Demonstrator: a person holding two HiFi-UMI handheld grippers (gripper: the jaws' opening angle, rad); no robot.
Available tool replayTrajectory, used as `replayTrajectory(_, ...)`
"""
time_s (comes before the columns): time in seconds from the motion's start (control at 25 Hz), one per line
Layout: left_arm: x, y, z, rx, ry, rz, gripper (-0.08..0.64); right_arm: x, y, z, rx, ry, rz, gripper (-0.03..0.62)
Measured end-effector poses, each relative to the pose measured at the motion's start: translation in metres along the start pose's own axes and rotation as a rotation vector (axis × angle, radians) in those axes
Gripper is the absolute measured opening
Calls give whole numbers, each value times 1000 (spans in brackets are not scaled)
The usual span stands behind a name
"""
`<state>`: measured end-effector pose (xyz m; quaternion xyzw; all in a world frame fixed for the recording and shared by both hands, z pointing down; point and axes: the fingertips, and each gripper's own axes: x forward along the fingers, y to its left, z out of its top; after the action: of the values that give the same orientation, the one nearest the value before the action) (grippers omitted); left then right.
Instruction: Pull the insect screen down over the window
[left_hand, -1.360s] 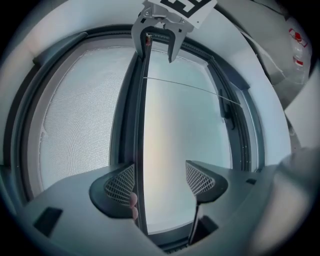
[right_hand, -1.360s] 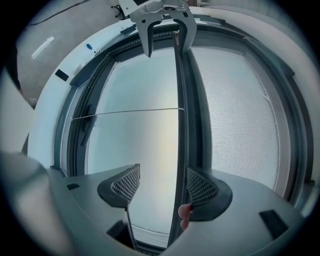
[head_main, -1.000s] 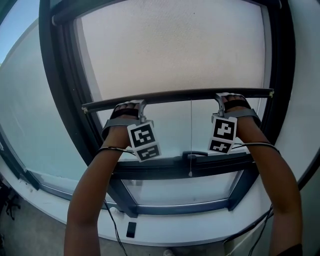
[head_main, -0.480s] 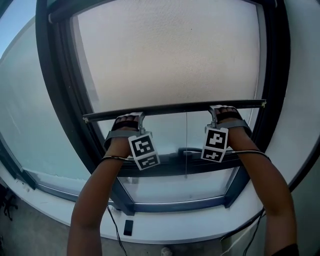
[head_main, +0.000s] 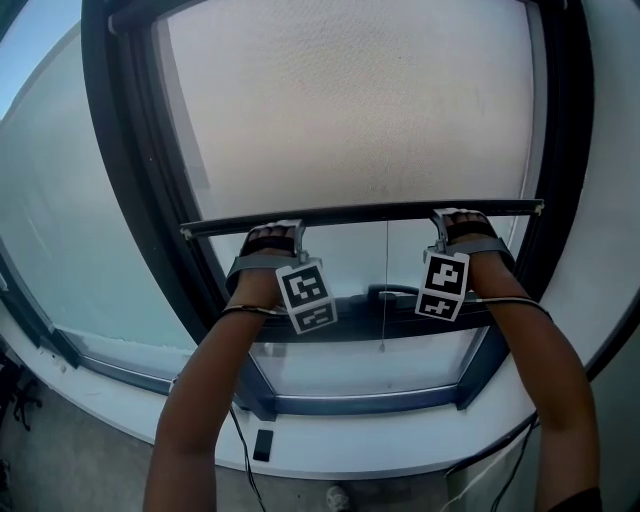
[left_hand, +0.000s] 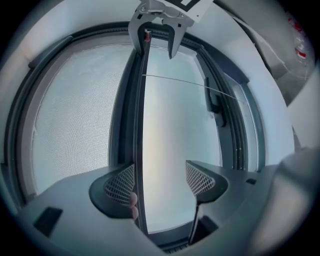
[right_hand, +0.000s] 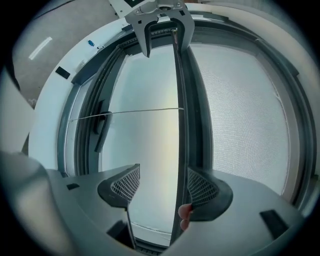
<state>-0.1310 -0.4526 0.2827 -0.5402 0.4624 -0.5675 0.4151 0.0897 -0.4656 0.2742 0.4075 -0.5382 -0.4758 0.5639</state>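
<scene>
meanwhile both forearms reached up and forward side by side, wrists straight, each hand carrying its tool to the bottom bar (head_main: 360, 213) of the insect screen (head_main: 350, 110). the left gripper (head_main: 270, 235) sat near the bar's left end and the right gripper (head_main: 458, 222) near its right end, well apart, with their marker cubes hanging below the bar.

in the left gripper view the left gripper (left_hand: 160, 180) had its jaws spread, the bar (left_hand: 140, 125) running between them and lying against the left pad, with a fingertip (left_hand: 133, 201) beside it. in the right gripper view the right gripper (right_hand: 164, 186) was likewise spread wide, the bar (right_hand: 179, 125) resting against the right pad.

the mesh covered the upper part of the window frame (head_main: 125, 170), and its bar hung level, a little above the window handle (head_main: 395, 293). the pull cord (head_main: 386, 290) dangled from the bar's middle.

compared with a second before, the bar had come lower and the gap to the handle had narrowed; the grippers had kept their places on it.
</scene>
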Motion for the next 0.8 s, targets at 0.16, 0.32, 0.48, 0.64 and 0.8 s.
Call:
replayTrajectory(0.16, 2, -20, 0, 2, -4, -54, 321, 2, 19, 1, -13, 5, 43, 276)
replayTrajectory(0.32, 6, -39, 0, 0, -11, -53, 321, 6, 39, 4, 5, -14, 46, 276)
replayTrajectory(0.48, 9, -48, 0, -11, -4, -52, 321, 9, 48, 5, 11, -16, 57, 276)
replayTrajectory(0.64, 9, -53, 2, -17, -2, -55, 321, 9, 53, 4, 20, -15, 49, 276)
replayTrajectory(0.8, 10, -58, 0, -23, -2, -66, 321, 9, 57, 7, 22, -19, 55, 276)
